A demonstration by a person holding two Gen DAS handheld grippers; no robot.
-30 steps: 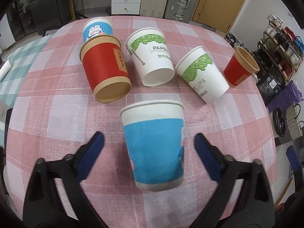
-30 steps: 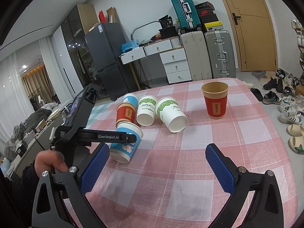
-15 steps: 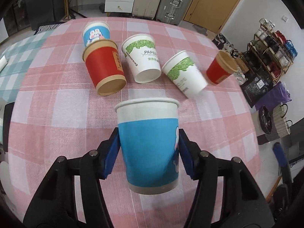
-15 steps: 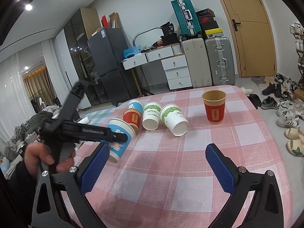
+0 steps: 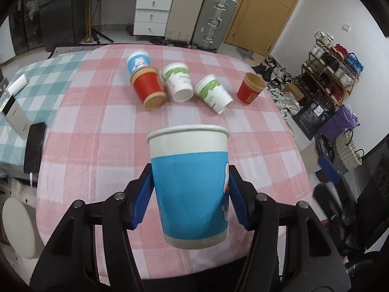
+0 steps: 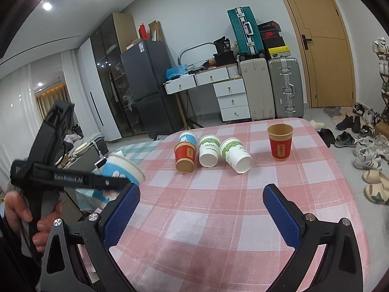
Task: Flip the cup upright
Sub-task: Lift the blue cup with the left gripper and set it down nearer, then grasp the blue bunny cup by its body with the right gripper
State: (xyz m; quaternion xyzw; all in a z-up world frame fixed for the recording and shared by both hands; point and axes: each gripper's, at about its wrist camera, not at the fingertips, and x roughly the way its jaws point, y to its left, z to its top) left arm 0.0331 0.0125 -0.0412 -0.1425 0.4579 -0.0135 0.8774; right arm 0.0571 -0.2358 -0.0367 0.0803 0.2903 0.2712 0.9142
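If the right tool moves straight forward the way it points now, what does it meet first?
Probably nothing soon: the right tool is open over bare checked tablecloth. Farther ahead lies the tipped white cup with green print, roughly in line, though depth is unclear.

cup (image 5: 190, 189) above table (image 5: 97, 131), cups (image 5: 181, 86) behind

2 suitcases (image 5: 201, 12) stand beside a white drawer unit (image 5: 152, 15), near a wooden door (image 5: 262, 12)
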